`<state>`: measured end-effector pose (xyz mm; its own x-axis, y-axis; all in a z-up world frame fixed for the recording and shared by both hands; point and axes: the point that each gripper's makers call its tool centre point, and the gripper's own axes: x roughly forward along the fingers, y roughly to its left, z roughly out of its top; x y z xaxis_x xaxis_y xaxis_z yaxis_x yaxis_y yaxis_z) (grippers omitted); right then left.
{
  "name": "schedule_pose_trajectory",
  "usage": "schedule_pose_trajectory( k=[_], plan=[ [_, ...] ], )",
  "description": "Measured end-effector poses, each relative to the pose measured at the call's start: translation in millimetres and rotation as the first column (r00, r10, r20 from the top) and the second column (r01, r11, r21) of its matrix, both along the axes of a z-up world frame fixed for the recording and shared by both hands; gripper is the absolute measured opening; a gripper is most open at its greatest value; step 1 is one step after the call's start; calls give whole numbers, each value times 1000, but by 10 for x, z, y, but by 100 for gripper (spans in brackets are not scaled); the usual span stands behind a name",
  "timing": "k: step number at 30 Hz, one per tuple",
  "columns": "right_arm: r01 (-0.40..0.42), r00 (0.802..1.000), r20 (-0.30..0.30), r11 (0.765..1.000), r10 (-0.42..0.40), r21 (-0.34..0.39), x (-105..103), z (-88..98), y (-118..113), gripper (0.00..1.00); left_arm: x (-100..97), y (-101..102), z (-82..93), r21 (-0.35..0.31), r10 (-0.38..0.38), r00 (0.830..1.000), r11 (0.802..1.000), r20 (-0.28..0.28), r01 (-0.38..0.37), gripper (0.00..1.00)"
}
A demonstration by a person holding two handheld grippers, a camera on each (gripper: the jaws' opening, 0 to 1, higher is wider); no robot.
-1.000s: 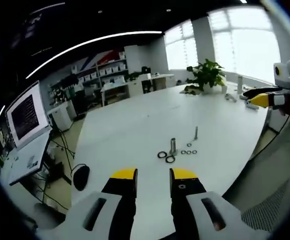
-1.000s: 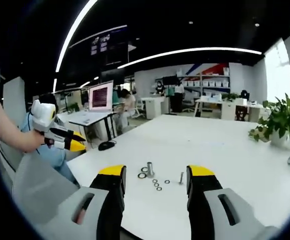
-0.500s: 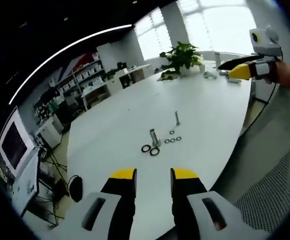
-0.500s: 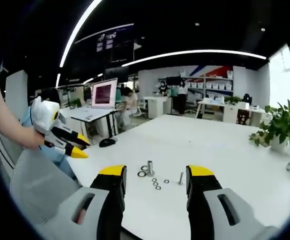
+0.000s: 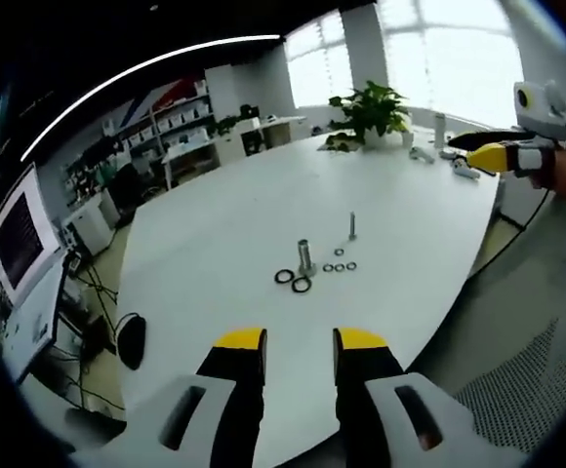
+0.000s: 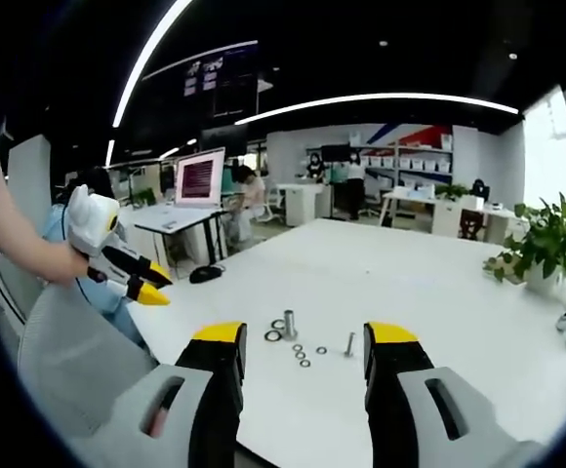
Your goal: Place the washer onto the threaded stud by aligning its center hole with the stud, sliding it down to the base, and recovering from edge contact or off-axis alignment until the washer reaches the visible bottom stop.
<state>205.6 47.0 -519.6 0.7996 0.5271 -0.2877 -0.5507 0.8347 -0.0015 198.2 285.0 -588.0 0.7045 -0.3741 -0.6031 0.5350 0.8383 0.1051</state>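
Note:
A short thick threaded stud (image 5: 305,256) stands upright mid-table on the white table (image 5: 215,244). Two black washers (image 5: 284,277) lie beside it, and several small washers (image 5: 340,266) lie toward a thin upright bolt (image 5: 351,225). My left gripper (image 5: 301,341) is open and empty, well short of them. The right gripper view has the same stud (image 6: 289,324), black washers (image 6: 272,335), small washers (image 6: 301,355) and bolt (image 6: 349,343) just beyond my open, empty right gripper (image 6: 304,336). Each gripper appears in the other's view, held off the table: the right gripper (image 5: 488,156) and the left gripper (image 6: 132,283).
A potted plant (image 5: 371,102) and small items stand at the table's far end. A black mouse (image 6: 205,274) lies on a side desk by a lit monitor (image 6: 198,180). A grey mesh chair (image 5: 527,390) is close to the table's edge. People sit in the background (image 6: 239,200).
Both cameras have shifted, the left one more, so the table sits differently in its view. The stud, bolt and washers have not moved. Both grippers' jaws keep the same gaps.

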Motion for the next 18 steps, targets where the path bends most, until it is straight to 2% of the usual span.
schedule_pose_trajectory(
  k=[1, 2, 4, 7, 13, 18],
  plan=[
    [-4, 1000, 2, 1000, 4, -1, 9, 8, 7, 51, 4, -14, -43, 8, -2, 1000, 1000, -23, 2, 26],
    [-8, 1000, 3, 1000, 8, -6, 15, 10, 12, 51, -9, -84, -83, 8, -34, 998, 999, -47, 34, 26],
    [-9, 1000, -1, 1000, 9, -7, 12, -2, 13, 51, 23, -214, -103, -11, -76, 996, 997, -54, 76, 26],
    [-15, 1000, -1, 1000, 15, -21, -6, -16, 30, 51, 148, -264, -194, -57, -30, 994, 998, -103, 25, 25],
    [-12, 1000, -10, 1000, 12, -22, 0, -30, 15, 51, 436, -287, -257, -75, 3, 995, 997, -99, -10, 27],
    [-30, 1000, 0, 999, 30, -35, -13, -21, 56, 51, 612, -278, -275, -101, 27, 992, 994, -121, -39, 28]
  ],
)
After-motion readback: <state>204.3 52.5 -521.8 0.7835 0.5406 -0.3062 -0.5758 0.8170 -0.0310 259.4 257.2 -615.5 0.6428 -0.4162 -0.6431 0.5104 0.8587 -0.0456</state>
